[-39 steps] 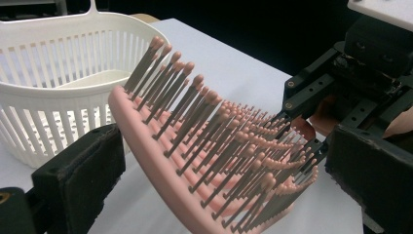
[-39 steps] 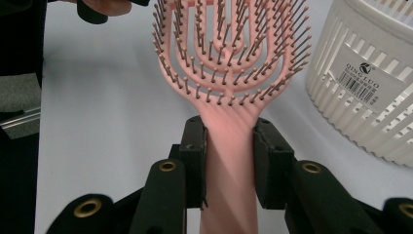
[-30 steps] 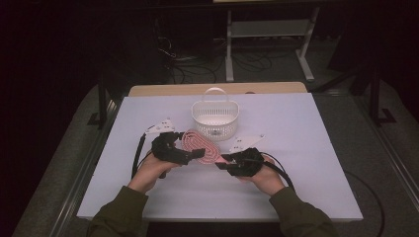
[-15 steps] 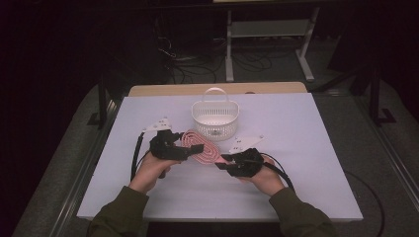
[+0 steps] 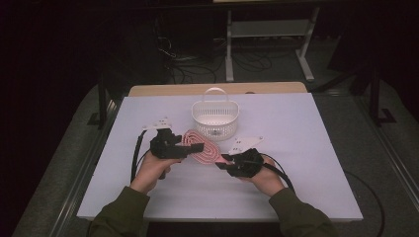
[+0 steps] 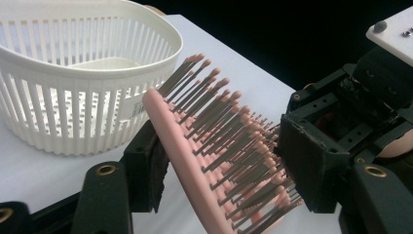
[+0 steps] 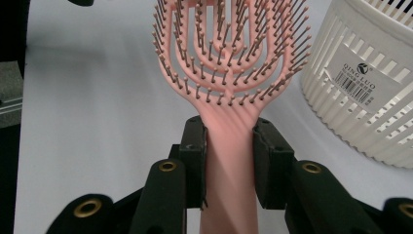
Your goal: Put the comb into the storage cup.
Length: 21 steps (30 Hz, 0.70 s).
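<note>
From above, the pink hairbrush (image 5: 200,146) spans both claws over the desk (image 5: 306,148), just in front of the white basket (image 5: 215,114). The right claw (image 7: 229,156) view shows its jaws clamped on the handle. The left claw (image 6: 219,170) view shows jaws straddling the bristled head, just closing, one pad against the back, the other among the bristles. Both forearms reach forward, hands level.

White slatted basket (image 5: 215,114) with a bail handle up, standing upright near the far middle of the table (image 5: 321,163), which has a white top. Barcode sticker on the basket's side wall. Wooden strip (image 5: 217,89) along the table's far edge. Behind it: dark floor, loose cables (image 5: 197,64), a grey metal stand (image 5: 269,29).
</note>
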Available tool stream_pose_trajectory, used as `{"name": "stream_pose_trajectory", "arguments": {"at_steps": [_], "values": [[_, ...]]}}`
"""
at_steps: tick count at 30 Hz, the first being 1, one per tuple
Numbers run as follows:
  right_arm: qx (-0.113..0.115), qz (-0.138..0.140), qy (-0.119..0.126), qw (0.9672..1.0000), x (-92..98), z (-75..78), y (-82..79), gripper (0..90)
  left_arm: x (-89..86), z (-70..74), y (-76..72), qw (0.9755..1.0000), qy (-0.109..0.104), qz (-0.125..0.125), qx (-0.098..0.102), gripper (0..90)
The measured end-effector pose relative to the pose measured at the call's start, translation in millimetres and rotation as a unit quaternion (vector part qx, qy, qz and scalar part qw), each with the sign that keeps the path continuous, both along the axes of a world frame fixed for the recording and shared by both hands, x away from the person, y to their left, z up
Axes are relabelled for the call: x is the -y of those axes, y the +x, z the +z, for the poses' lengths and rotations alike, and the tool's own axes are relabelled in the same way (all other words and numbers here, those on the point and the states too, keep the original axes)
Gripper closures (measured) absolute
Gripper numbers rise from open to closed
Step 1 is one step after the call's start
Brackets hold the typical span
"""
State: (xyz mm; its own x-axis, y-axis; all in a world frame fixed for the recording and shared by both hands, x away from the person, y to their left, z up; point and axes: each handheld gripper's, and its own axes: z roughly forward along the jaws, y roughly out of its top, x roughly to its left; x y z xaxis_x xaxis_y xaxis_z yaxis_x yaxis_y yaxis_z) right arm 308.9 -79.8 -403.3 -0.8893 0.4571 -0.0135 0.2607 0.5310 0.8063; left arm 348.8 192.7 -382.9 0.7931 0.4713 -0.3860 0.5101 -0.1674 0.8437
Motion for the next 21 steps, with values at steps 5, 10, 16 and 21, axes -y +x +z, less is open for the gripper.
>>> {"name": "stream_pose_trajectory", "arguments": {"at_steps": [5,10,16,21], "values": [[0.006,0.001,-0.006,1.0,-0.7,-0.3,-0.8,68.7,-0.7,-0.8,1.3,0.9999,0.0,0.0,-0.012,40.7],[0.01,0.001,-0.009,0.9999,-1.6,-0.9,-1.1,68.7,-1.3,-1.0,1.9,0.9998,-0.004,0.001,-0.021,42.6],[0.016,0.003,-0.018,0.9997,-2.7,-2.1,-1.7,68.6,-1.5,-1.3,2.4,0.9997,0.0,-0.002,-0.026,44.8],[0.023,0.004,-0.024,0.9994,-4.1,-2.5,-2.8,68.7,-1.1,-1.2,2.2,0.9995,-0.001,-0.008,-0.03,47.3]]}}
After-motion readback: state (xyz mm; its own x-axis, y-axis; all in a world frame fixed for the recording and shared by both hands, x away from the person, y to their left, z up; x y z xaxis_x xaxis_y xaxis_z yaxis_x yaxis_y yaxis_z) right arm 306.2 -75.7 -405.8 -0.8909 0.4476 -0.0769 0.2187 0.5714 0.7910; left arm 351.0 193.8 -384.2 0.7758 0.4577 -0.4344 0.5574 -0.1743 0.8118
